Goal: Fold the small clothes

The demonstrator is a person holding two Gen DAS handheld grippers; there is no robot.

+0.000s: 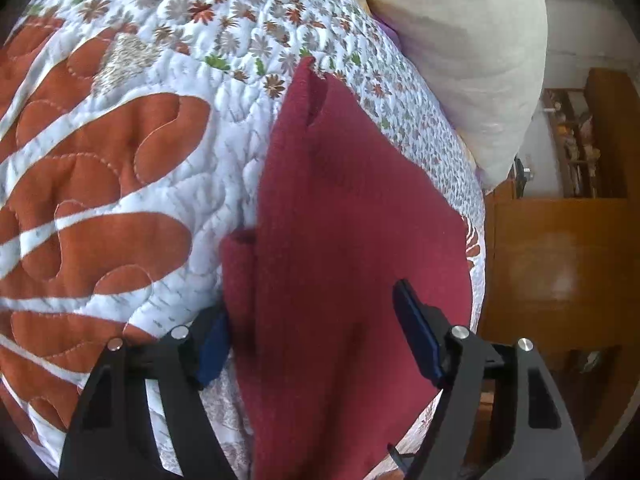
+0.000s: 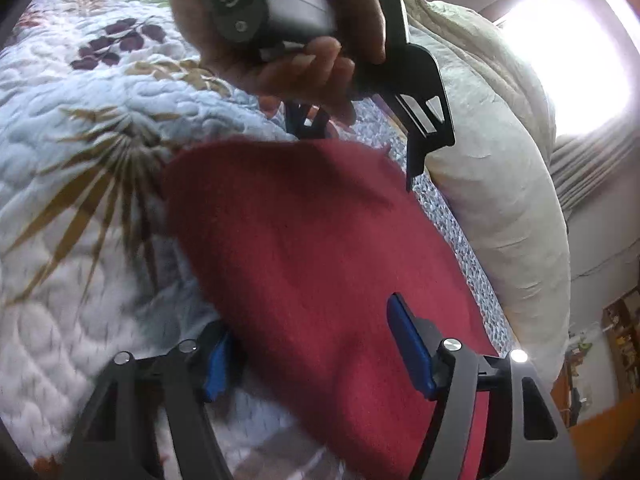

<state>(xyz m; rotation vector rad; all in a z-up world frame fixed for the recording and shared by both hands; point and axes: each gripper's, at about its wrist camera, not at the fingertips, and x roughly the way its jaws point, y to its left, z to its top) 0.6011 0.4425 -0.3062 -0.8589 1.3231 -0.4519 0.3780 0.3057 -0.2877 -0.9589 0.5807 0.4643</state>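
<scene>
Quilted floral bedspread [image 1: 168, 184], cream pillow [image 1: 472, 60], wooden cabinet [image 1: 560, 260], bright window [image 2: 568, 52]

Quilt [image 1: 120, 168] open leftward, pillow [image 1: 460, 60] crowding garment's [image 1: 340, 220] right

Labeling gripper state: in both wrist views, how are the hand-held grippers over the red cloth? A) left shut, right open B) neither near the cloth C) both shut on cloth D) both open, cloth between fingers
D: the left hand-held gripper and right hand-held gripper both show blue fingers spread wide, with the red cloth lying between them on the quilt.
</scene>
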